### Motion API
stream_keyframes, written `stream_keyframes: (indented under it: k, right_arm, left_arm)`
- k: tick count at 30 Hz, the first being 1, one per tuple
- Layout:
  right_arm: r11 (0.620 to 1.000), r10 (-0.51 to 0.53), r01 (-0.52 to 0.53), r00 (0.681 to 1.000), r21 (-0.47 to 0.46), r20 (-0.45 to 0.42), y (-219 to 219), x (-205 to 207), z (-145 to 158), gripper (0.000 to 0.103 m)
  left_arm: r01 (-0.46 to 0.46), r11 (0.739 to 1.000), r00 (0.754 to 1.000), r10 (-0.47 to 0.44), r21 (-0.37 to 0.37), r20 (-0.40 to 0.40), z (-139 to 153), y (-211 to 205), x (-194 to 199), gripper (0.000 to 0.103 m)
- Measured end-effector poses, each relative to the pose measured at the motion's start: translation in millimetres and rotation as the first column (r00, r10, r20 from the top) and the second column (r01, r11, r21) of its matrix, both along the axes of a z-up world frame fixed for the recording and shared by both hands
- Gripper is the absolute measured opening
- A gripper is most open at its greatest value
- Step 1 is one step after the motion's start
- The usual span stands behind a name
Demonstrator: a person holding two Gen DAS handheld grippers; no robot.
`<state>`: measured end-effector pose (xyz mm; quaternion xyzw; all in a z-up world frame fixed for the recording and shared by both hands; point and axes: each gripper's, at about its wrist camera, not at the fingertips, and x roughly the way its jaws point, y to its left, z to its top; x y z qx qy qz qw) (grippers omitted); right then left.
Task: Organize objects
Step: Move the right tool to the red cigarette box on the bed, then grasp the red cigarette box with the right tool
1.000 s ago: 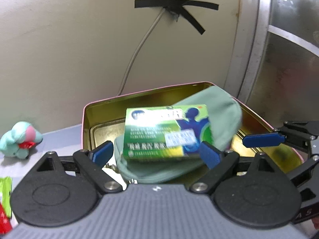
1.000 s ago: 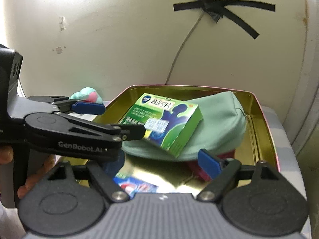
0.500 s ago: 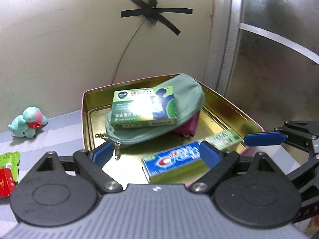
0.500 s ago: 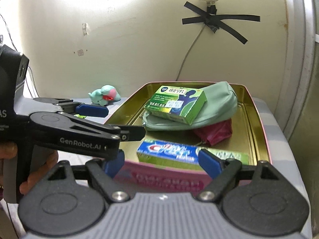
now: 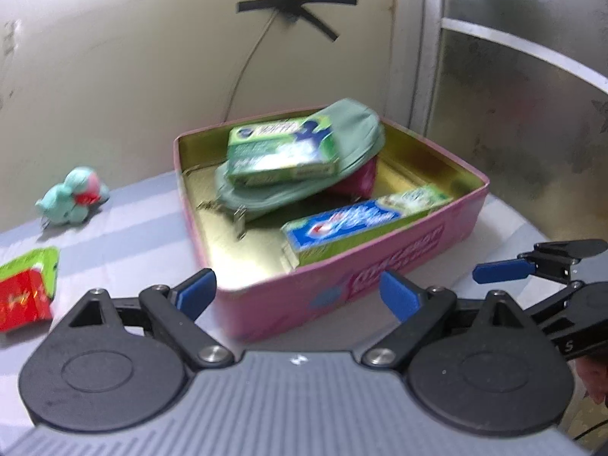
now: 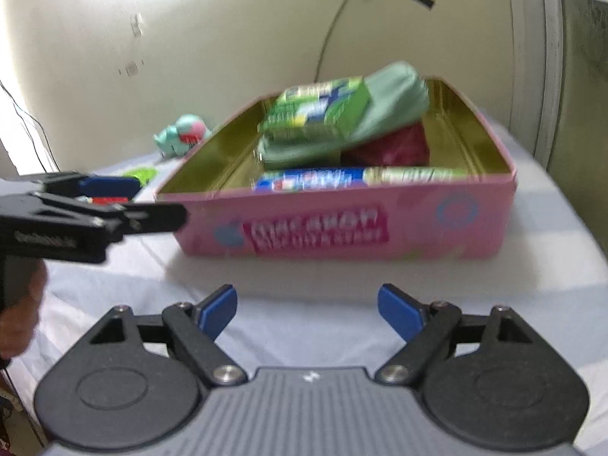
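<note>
— Where do we find the pink tin?

— On the pale striped counter, against a cream wall with crossed black tape. Inside lie a toothpaste box, a green pouch and a green medicine box on top.

— Outside it?

— We see a teal plush toy and a red-green packet to its left.

— Our grippers?

— The left gripper and right gripper both tilt down before the tin, jaws released, grasping nothing.
</note>
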<state>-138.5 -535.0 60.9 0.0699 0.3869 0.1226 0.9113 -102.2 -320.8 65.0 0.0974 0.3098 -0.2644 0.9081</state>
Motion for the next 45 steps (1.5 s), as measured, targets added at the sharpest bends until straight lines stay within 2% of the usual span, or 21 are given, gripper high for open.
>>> stream_keyframes:
  k: [6, 10, 13, 14, 20, 24, 26, 30, 32, 33, 35, 37, 39, 41, 45]
  right_arm:
    - [0.999, 0.042, -0.042, 0.999, -0.031, -0.022, 34.1, -0.3, -16.1, 0.084]
    - [0.992, 0.100, -0.102, 0.995, -0.070, -0.019, 67.9, 0.5, -18.9, 0.086]
    - [0.986, 0.159, -0.160, 0.987, -0.049, -0.023, 97.8, 2.6, -17.5, 0.086]
    - [0.982, 0.180, -0.181, 0.983, -0.045, -0.022, 107.5, 3.6, -17.3, 0.086]
    - [0.953, 0.296, -0.295, 0.955, -0.066, 0.004, 180.4, 11.1, -18.2, 0.087]
    - [0.935, 0.351, -0.348, 0.936, -0.076, 0.033, 225.1, 18.6, -18.1, 0.087]
    - [0.927, 0.370, -0.366, 0.928, -0.079, 0.041, 245.1, 26.0, -19.2, 0.087]
    - [0.929, 0.365, -0.360, 0.929, -0.088, 0.055, 281.7, 50.7, -20.7, 0.087]
    - [0.941, 0.335, -0.330, 0.941, -0.078, 0.056, 295.4, 68.2, -19.0, 0.088]
    - [0.949, 0.313, -0.310, 0.948, -0.059, 0.061, 302.3, 78.3, -17.3, 0.089]
    - [0.962, 0.275, -0.274, 0.958, -0.018, 0.085, 312.9, 96.6, -13.4, 0.098]
    - [0.968, 0.249, -0.251, 0.960, -0.001, 0.128, 326.3, 113.1, -8.8, 0.100]
    - [0.971, 0.236, -0.240, 0.959, 0.003, 0.158, 339.5, 128.7, -6.4, 0.103]
    - [0.971, 0.234, -0.237, 0.959, 0.002, 0.158, 352.2, 144.2, -9.2, 0.103]
    - [0.973, 0.227, -0.231, 0.963, 0.010, 0.146, 367.5, 166.8, -16.8, 0.103]
  left_arm:
    - [-0.053, 0.998, 0.998, 0.055, 0.045, -0.029, -23.3, 42.1, 1.9, 0.095]
    - [-0.117, 0.989, 0.990, 0.122, 0.085, -0.066, -43.3, 85.8, 6.2, 0.094]
    - [-0.176, 0.980, 0.978, 0.184, 0.090, -0.094, -57.5, 123.6, 12.4, 0.097]
    - [-0.184, 0.981, 0.976, 0.190, 0.065, -0.103, -59.0, 136.7, 14.1, 0.097]
    - [-0.286, 0.957, 0.957, 0.288, 0.046, -0.043, -61.9, 202.1, 18.7, 0.098]
    - [-0.394, 0.919, 0.919, 0.394, 0.031, -0.007, -64.5, 246.0, 31.9, 0.099]
    - [-0.458, 0.889, 0.889, 0.458, 0.018, 0.004, -65.7, 265.9, 37.9, 0.098]
    - [-0.550, 0.830, 0.834, 0.551, -0.092, -0.022, -61.9, 303.3, 44.1, 0.097]
    - [-0.572, 0.799, 0.819, 0.571, -0.184, -0.066, -61.1, 318.8, 42.4, 0.097]
    - [-0.585, 0.781, 0.808, 0.585, -0.219, -0.071, -60.2, 323.8, 39.4, 0.097]
    - [-0.628, 0.727, 0.768, 0.636, -0.276, -0.074, -58.4, 334.5, 32.7, 0.097]
    - [-0.657, 0.675, 0.737, 0.668, -0.336, -0.102, -59.0, 347.5, 26.6, 0.097]
    - [-0.676, 0.638, 0.719, 0.680, -0.368, -0.143, -60.8, 356.1, 26.3, 0.097]
    - [-0.676, 0.627, 0.719, 0.677, -0.388, -0.159, -61.7, 359.7, 27.3, 0.097]
    - [-0.668, 0.641, 0.727, 0.670, -0.378, -0.150, -61.9, 352.8, 30.8, 0.097]
